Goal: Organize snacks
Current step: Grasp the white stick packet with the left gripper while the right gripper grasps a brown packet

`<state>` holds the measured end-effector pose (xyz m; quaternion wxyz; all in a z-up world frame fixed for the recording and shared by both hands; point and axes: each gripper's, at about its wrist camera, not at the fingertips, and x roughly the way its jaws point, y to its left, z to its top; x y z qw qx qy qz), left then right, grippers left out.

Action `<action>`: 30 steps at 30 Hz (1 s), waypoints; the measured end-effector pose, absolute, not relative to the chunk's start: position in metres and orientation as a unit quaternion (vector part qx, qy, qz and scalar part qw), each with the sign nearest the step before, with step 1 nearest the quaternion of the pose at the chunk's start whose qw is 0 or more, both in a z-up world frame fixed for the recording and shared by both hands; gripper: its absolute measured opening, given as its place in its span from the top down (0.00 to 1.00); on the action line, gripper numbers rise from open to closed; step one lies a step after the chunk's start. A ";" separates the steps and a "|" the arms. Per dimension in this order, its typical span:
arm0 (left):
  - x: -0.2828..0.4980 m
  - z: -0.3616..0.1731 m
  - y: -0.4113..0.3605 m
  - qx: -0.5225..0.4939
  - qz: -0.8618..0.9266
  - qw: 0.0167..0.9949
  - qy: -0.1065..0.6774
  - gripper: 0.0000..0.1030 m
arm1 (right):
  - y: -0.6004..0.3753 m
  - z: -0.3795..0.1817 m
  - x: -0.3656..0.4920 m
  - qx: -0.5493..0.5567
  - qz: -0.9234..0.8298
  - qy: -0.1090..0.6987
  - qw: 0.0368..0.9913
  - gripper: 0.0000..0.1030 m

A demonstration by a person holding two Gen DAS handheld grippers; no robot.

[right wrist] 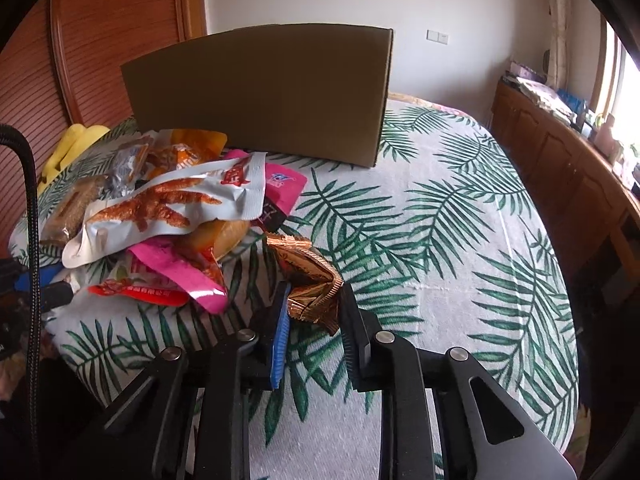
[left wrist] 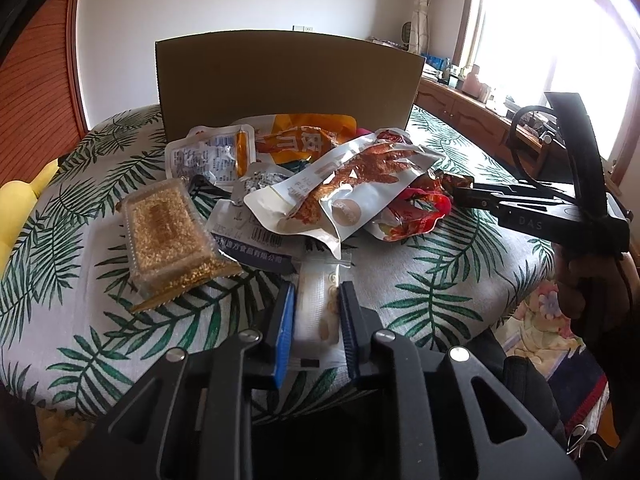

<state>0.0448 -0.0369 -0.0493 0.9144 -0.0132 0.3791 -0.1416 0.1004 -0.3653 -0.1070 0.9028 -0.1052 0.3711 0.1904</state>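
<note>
A heap of snack packets (left wrist: 320, 184) lies on a leaf-print cloth (left wrist: 440, 280) in front of a brown cardboard box (left wrist: 288, 84). My left gripper (left wrist: 318, 312) is shut on a white translucent packet (left wrist: 318, 300) at the heap's near edge. In the right wrist view my right gripper (right wrist: 314, 312) is shut on a crumpled gold foil wrapper (right wrist: 310, 280) just right of the heap (right wrist: 168, 216). From the left wrist view the right gripper (left wrist: 460, 194) shows at the heap's right side, with a hand on its handle. A clear tray of golden sesame bars (left wrist: 168, 232) lies at the left.
The cardboard box (right wrist: 264, 96) stands upright behind the heap. A yellow plush thing (right wrist: 72, 144) sits at the far left edge. Wooden cabinets (right wrist: 560, 160) run along the right under a bright window. A wooden shuttered door (right wrist: 100, 40) is behind at the left.
</note>
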 end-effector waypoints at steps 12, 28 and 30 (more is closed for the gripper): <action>0.030 -0.033 -0.027 -0.018 -0.134 0.924 0.359 0.80 | -0.375 -0.109 0.089 -0.095 0.191 0.361 0.908 0.79; 0.024 -0.005 -0.027 -0.017 -0.133 0.935 0.329 0.80 | -0.375 -0.088 0.075 -0.086 0.198 0.335 0.917 0.79; 0.026 -0.001 -0.026 -0.016 -0.131 0.937 0.324 0.80 | -0.372 -0.083 0.073 -0.085 0.202 0.330 0.918 0.79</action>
